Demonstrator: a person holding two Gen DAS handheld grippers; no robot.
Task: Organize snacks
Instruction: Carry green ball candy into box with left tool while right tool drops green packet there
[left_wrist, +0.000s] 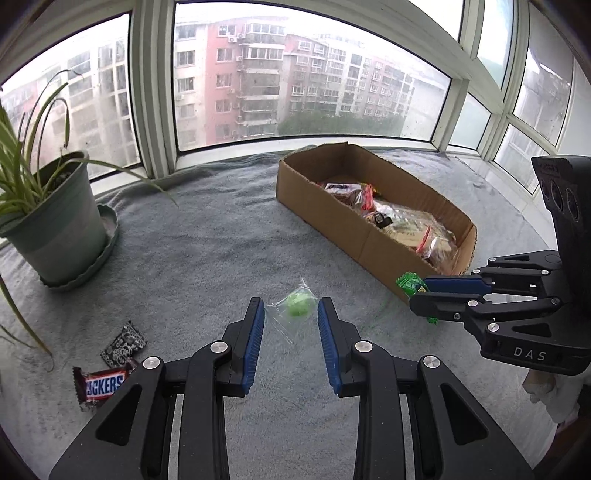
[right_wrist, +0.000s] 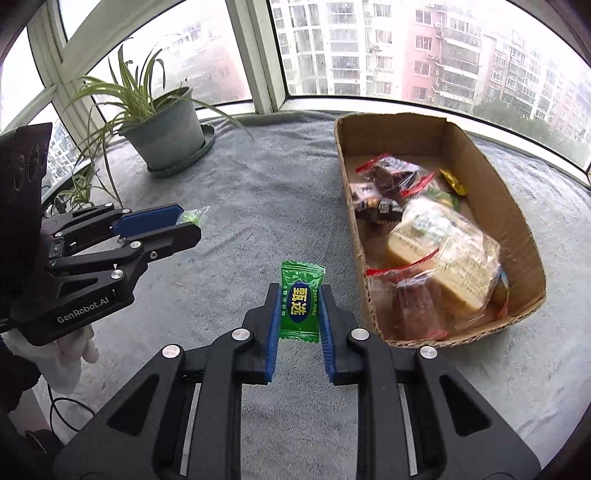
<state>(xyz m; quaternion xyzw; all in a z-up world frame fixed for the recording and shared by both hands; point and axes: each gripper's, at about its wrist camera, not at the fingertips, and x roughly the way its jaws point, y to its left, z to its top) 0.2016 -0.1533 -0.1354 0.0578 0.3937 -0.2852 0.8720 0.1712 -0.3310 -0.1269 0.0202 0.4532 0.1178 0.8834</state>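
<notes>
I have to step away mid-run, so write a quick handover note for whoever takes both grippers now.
Right gripper: shut on the green candy, beside the cardboard box.
Left gripper: open, straddling the clear-wrapped green sweet on the grey cloth.
Done: several bagged snacks already in the box.
Left: drop the candy in, grasp the sweet, then collect the Snickers bar and the black patterned packet.
</notes>
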